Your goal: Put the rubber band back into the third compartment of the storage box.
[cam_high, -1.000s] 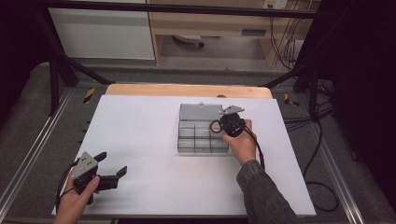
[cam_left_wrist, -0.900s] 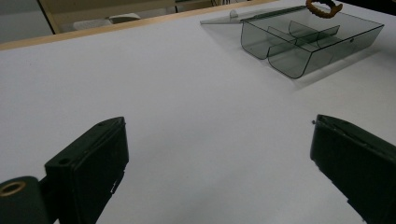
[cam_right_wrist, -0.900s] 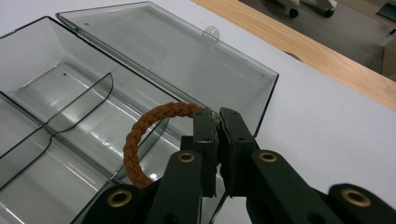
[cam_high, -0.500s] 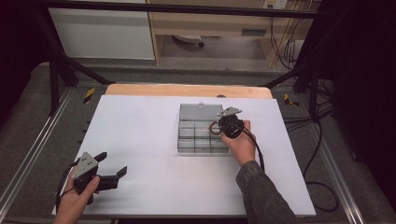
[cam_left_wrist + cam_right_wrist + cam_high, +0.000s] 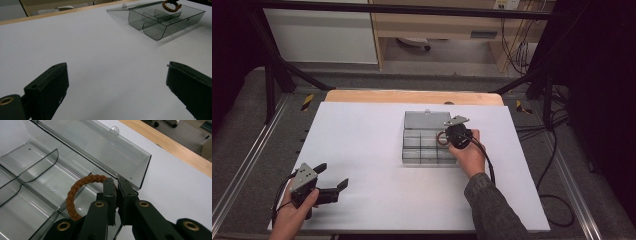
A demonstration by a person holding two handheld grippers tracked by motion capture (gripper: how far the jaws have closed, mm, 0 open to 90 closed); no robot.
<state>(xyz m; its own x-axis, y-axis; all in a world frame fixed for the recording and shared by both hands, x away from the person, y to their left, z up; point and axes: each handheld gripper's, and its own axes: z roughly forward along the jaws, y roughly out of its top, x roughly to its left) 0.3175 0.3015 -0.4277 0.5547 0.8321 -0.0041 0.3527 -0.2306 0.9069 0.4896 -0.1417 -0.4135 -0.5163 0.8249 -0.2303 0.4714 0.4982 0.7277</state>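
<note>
The right gripper [image 5: 115, 185] has its two black jaws pressed together on a brown braided cord ring [image 5: 75, 192], pinching the ring at its upper right arc. The ring hangs to the left of the jaws, over the near right compartment of a clear smoke-grey plastic organiser box [image 5: 37, 165]. Whether the lower arc of the ring touches a divider cannot be determined; the gripper body hides that part.

The compartments of the box visible past the jaws hold nothing but curved dividers. The hinged clear lid [image 5: 105, 147] lies open flat beyond the gripper, with a small round latch tab at its far edge. The left side of the box is cut off by the frame edge.

In the high view the right gripper [image 5: 451, 136] sits over the right edge of the box [image 5: 422, 145], on a white table surface [image 5: 362, 150].

The left gripper [image 5: 117, 82] has its jaws spread wide with nothing between them; the box lies well apart, ahead and to its right [image 5: 160, 22].
</note>
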